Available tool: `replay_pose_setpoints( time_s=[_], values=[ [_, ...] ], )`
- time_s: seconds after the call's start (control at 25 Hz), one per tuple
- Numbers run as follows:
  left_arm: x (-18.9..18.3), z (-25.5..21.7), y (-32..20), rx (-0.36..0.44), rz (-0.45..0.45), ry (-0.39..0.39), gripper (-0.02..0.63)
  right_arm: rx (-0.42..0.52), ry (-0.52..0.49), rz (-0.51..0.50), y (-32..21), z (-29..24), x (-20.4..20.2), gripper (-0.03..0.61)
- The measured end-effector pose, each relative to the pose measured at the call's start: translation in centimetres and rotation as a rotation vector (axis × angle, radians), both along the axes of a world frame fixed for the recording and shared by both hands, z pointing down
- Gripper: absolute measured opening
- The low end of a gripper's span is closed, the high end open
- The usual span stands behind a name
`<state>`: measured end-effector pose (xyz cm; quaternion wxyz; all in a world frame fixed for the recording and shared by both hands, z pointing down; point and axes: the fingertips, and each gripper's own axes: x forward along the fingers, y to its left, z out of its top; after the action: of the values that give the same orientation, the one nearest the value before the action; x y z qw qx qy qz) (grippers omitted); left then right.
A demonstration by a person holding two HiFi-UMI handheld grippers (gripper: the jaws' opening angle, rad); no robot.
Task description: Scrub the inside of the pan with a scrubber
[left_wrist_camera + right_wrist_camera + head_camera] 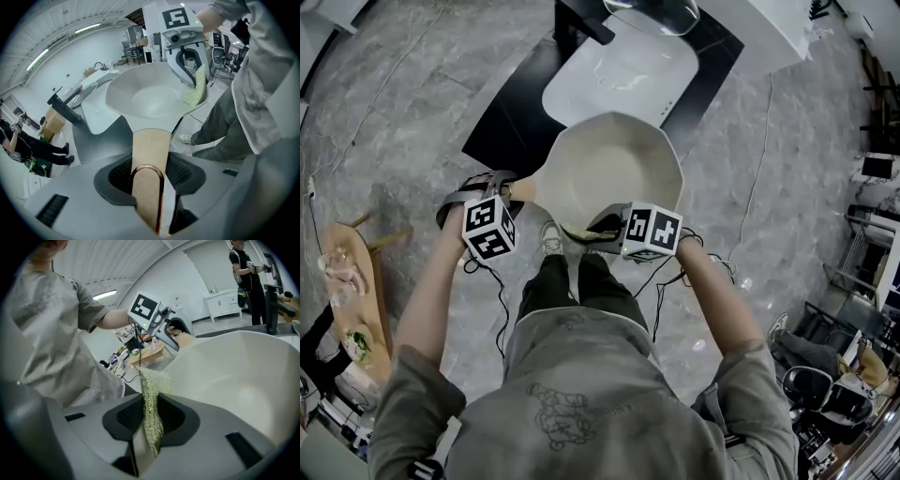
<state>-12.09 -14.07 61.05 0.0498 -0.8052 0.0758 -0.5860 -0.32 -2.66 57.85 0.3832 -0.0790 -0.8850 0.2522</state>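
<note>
A cream pan point(614, 173) is held in the air over the floor by its tan handle point(523, 190). My left gripper point(511, 192) is shut on that handle; in the left gripper view the handle point(149, 154) runs between the dark pads up to the pan bowl point(150, 96). My right gripper point(605, 228) is shut on a glittery yellow-green scrubber point(581, 232) at the pan's near rim. From the left gripper view the scrubber point(196, 89) lies against the bowl's right inner wall. In the right gripper view the scrubber point(152, 399) is pinched between the pads, beside the pan wall point(243, 376).
A white basin point(623, 75) is set in a black counter beyond the pan, with a clear glass lid point(652, 14) behind it. A wooden table point(352, 281) with dishes stands at the left. Office chairs point(825, 375) and cables crowd the right floor. Other people stand nearby point(28, 145).
</note>
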Motion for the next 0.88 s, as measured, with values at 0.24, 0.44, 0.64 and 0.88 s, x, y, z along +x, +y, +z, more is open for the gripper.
replay_pose_setpoints(
  time_s=[0.24, 0.44, 0.64, 0.88],
  values=[
    [0.0, 0.0, 0.0, 0.0, -0.001, -0.002, 0.196, -0.008, 0.001, -0.008, 0.0, -2.7, 1.9, 0.081],
    [0.0, -0.1, 0.1, 0.0, 0.0, 0.0, 0.196, 0.324, 0.018, 0.264, -7.2, -6.9, 3.1, 0.077],
    [0.0, -0.1, 0.1, 0.005, 0.0, 0.005, 0.196, 0.787, 0.2, 0.591, -15.7, -9.1, 7.0, 0.077],
    [0.1, -0.1, 0.0, 0.005, 0.004, 0.01, 0.195, 0.954, 0.38, 0.688, -19.1, -6.7, 9.2, 0.077]
  ],
)
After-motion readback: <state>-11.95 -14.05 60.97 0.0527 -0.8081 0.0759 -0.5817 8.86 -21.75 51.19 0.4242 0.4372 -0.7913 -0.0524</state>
